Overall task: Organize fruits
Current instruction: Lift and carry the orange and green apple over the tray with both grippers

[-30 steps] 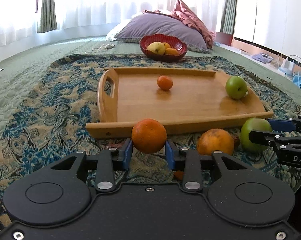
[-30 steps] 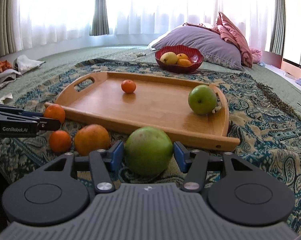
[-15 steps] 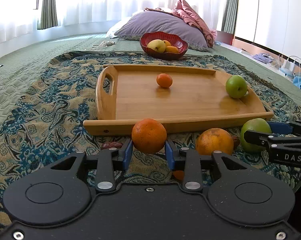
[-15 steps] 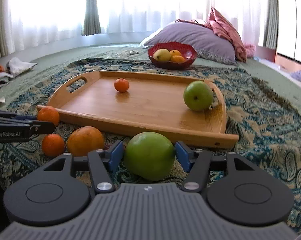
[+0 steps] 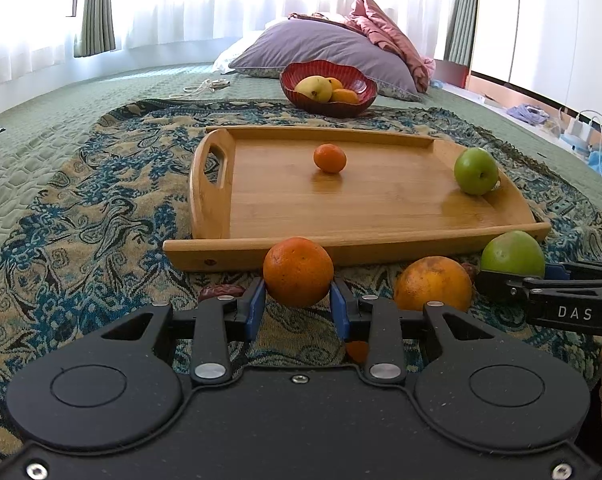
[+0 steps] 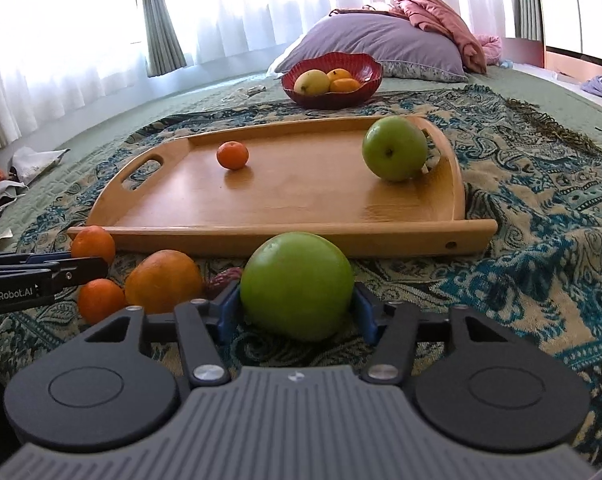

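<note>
Since a moment ago my right gripper [image 6: 297, 314] has rolled a little and gone lower, and its jaws have just been closing on the big green apple [image 6: 297, 285]; now both blue pads touch the sides of the apple, which sits on the patterned blanket [image 6: 541, 240] just before the near rim of the wooden tray [image 6: 285, 236]. My left gripper [image 5: 297, 308] has not moved: it pinches an orange [image 5: 298, 271] between its pads, also just before the near rim.

Between my two grippers lies a larger yellowish orange [image 5: 433, 283] on the blanket, and a small tangerine [image 6: 100, 299] lies beside it, under the left fingers. A dark date [image 5: 222, 292] lies near the left pad.

On the tray a small mandarin [image 5: 330, 157] stands near the middle, and a green apple [image 5: 476, 171] rests against the right handle edge. The rest of the tray floor is open, with much room in the near half and on the left side. The rim is low at the front and higher at both handle ends.

Behind the tray is a red bowl [image 5: 328, 87] with yellow and orange fruit, and then a purple pillow [image 5: 325, 48].
</note>
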`<state>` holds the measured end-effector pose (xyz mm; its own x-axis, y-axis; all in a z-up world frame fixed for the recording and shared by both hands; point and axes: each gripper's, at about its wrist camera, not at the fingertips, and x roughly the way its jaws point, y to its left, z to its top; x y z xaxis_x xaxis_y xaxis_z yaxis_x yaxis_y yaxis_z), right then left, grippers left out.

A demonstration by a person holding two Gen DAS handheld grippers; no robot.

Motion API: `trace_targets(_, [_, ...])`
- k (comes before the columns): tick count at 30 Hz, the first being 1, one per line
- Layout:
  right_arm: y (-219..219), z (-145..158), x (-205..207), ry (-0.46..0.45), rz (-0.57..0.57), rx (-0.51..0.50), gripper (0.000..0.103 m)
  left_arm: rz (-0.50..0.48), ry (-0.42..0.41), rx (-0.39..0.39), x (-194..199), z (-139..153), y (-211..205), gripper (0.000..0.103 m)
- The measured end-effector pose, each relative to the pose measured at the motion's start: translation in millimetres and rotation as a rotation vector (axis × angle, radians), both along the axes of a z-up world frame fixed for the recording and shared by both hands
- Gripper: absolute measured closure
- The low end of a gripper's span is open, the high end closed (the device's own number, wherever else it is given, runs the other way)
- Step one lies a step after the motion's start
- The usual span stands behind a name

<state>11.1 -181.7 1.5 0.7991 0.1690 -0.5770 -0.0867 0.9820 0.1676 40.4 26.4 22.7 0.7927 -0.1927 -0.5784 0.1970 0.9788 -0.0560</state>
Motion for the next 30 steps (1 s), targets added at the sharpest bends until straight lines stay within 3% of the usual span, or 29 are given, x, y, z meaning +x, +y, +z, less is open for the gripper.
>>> trace_targets(9, [6.2,20.7,-7.3,-0.085,-0.001,-0.014,0.043,-0.015,-0.034,0.006,9.0,16.6,-3.6,0.070])
trace_targets(14, [6.6,39.1,8.7,-0.106,0.007,-0.011,0.043,-0.010,-0.032,-0.022,27.3,29.4,-5.4,0.070])
trace_targets(22, [5.8,49.3,57.3,-0.069,-0.006,0.000,0.043,-0.006,-0.013,-0.038,66.0,38.7,-10.9,0.070])
trace_targets(30, [6.4,41.4,100.7,-0.016,-0.013,-0.041,0.043,0.011,0.052,-0.025,107.6,27.6,-14.7,0.070])
